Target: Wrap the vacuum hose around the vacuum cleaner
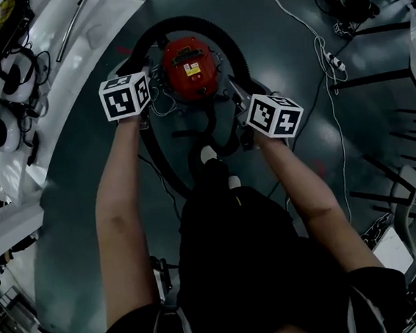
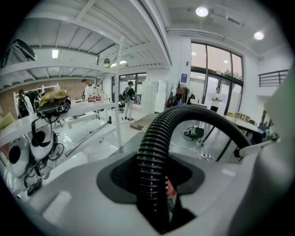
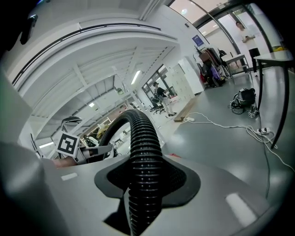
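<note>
A red vacuum cleaner (image 1: 192, 68) stands on the grey floor below me, and its black ribbed hose (image 1: 200, 24) arcs round its far side. My left gripper (image 1: 140, 64) is at the cleaner's left and holds the hose. In the left gripper view the hose (image 2: 154, 156) runs up from between the jaws of the left gripper (image 2: 154, 203), with a bit of red beside it. At the cleaner's right, my right gripper (image 1: 238, 91) grips the same hose. The right gripper view shows the hose (image 3: 143, 152) clamped in the right gripper (image 3: 143, 198) and bending away to the left.
White benches and shelving (image 1: 14, 145) with headsets line the left side. A white cable with a power strip (image 1: 330, 60) lies on the floor at the right, near black table legs (image 1: 401, 105). My shoe (image 1: 208, 154) stands just in front of the cleaner.
</note>
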`<control>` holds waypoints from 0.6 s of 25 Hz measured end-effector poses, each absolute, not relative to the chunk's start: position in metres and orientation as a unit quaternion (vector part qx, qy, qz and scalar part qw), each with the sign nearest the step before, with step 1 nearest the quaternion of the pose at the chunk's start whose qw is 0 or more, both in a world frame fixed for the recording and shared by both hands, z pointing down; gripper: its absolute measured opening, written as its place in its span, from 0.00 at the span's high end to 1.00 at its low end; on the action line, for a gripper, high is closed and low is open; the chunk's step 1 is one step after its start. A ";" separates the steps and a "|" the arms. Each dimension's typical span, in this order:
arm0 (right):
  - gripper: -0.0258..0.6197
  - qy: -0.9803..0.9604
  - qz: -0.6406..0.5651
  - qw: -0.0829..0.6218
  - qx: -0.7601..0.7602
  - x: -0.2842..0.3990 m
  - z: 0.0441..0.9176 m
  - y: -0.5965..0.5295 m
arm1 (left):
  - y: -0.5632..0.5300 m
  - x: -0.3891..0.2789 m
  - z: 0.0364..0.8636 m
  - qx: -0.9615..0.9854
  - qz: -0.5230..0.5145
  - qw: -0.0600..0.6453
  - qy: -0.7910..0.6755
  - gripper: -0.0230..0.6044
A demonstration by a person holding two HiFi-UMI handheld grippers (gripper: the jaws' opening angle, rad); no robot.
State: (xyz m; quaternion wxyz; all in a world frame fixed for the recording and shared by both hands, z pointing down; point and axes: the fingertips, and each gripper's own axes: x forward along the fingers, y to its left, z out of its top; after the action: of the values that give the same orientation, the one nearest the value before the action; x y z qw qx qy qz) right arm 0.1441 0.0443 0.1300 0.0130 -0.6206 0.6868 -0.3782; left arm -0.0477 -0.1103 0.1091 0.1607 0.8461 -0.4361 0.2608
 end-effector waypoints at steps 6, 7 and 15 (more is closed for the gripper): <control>0.71 0.663 -0.392 0.009 -0.637 0.140 0.155 0.021 | -0.140 -0.048 0.131 0.846 0.267 0.161 -0.433 0.68; 0.71 0.660 -0.392 0.008 -0.641 0.139 0.158 0.018 | -0.144 -0.047 0.133 0.847 0.269 0.159 -0.430 0.68; 0.71 0.642 -0.402 -0.004 -0.653 0.146 0.186 0.002 | -0.165 -0.034 0.159 0.846 0.285 0.173 -0.417 0.68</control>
State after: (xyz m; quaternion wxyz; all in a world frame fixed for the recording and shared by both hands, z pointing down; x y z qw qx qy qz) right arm 0.1457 0.0018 0.1860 -0.0038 -0.6532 0.6418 -0.4017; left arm -0.0338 -0.1653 0.1593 0.1727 0.8456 -0.4171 0.2849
